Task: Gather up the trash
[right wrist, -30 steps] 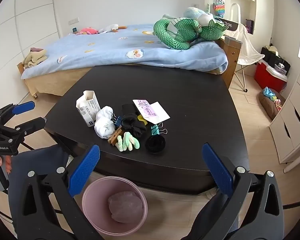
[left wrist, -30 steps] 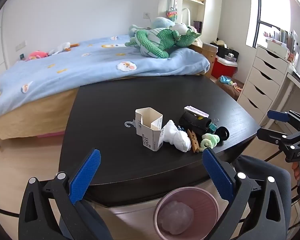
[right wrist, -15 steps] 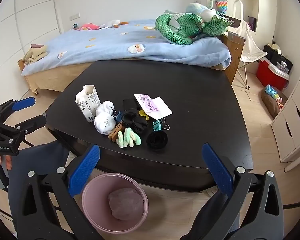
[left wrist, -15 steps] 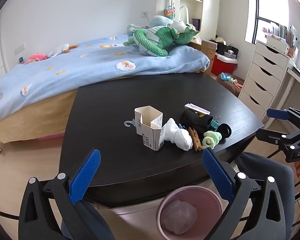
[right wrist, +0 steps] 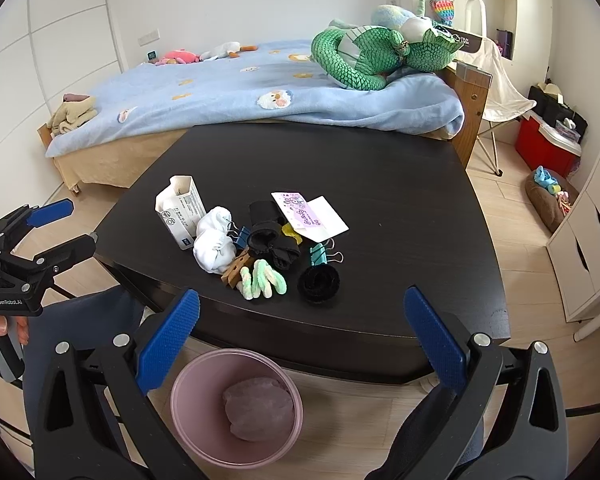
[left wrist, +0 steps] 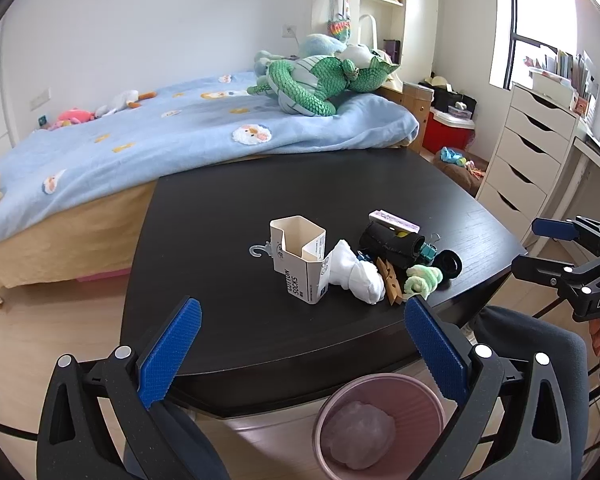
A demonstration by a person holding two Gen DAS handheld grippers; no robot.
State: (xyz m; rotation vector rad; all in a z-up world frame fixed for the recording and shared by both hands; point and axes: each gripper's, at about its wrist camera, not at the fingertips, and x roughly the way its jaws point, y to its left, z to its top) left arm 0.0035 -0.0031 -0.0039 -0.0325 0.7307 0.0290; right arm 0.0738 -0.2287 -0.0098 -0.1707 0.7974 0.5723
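Observation:
A small pile lies near the front edge of the black table (left wrist: 228, 184) (right wrist: 380, 168): an empty cotton-socks carton (left wrist: 298, 259) (right wrist: 182, 210), a white sock ball (left wrist: 356, 272) (right wrist: 215, 245), black socks (left wrist: 392, 242) (right wrist: 270, 234), a printed card (right wrist: 310, 218), wooden pegs (left wrist: 391, 280), a green fuzzy tie (left wrist: 422, 279) (right wrist: 262, 279) and binder clips (right wrist: 320, 254). A pink bin (left wrist: 380, 426) (right wrist: 236, 408) with a crumpled wad inside stands on the floor below the edge. My left gripper (left wrist: 300, 344) and right gripper (right wrist: 300, 334) both hang open above the bin, short of the pile.
A bed with a blue blanket (left wrist: 180, 136) and a green plush dragon (left wrist: 320, 80) lies behind the table. White drawers (left wrist: 528, 152) stand at the right, a red box (right wrist: 548, 146) and a folding chair (right wrist: 496, 88) beyond. A dark chair seat (left wrist: 532, 340) sits by the table.
Both views have tilted slightly upward and shifted, so the pile sits a little lower in frame. Both grippers stay open; nothing on the table has moved.

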